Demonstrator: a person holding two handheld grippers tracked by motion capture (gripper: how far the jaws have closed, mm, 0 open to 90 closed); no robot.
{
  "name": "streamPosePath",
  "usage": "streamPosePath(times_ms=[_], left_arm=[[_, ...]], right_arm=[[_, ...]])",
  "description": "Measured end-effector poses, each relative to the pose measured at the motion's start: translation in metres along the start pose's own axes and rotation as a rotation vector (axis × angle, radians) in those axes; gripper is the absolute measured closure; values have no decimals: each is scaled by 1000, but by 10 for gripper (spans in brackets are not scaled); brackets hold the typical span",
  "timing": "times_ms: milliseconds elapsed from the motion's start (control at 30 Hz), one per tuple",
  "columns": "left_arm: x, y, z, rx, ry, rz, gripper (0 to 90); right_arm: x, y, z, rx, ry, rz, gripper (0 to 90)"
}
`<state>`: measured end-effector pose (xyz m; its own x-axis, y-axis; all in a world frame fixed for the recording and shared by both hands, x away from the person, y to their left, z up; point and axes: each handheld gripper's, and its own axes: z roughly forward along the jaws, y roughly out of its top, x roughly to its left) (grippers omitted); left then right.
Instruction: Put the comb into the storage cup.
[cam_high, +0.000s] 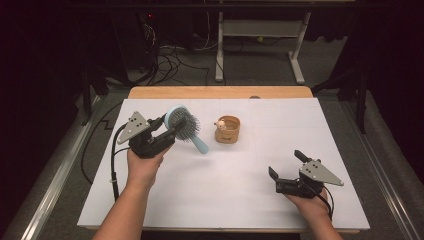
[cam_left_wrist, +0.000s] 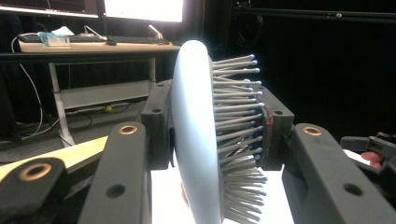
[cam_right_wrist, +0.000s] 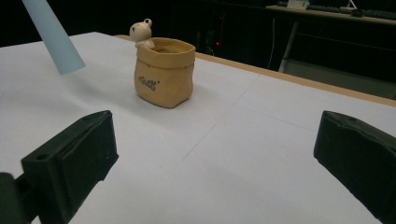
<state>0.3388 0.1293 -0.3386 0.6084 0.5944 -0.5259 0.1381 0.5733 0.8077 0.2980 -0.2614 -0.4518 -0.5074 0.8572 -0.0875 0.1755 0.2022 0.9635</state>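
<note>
2 grippers over white table (cam_high: 240, 170): left gripper (cam_high: 172, 131) pinching blue hairbrush (cam_high: 182, 125) by its head; right gripper (cam_high: 286, 164) spread, empty, facing tan pot (cam_high: 227, 129).

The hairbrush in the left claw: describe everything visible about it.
The hairbrush is pale blue, plastic-looking, with a rounded oval head, a dense field of grey pins with small ball tips, and a straight handle. The left claw is shut on its head, one pad on the smooth back, the other against the pins. It is held above the white table, with the handle slanting down, its end clear of the surface.
</note>
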Motion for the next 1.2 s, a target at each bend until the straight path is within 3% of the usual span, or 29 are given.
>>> streamPosePath(times_ms=[800, 1200], left_arm=[[-13, 8, 31, 0, -22, -28, 577], [-28, 18, 49, -16, -51, -24, 578]], right_arm=[[1, -1, -1, -6, 1, -7, 0], [0, -1, -2, -13, -2, 1, 0]])
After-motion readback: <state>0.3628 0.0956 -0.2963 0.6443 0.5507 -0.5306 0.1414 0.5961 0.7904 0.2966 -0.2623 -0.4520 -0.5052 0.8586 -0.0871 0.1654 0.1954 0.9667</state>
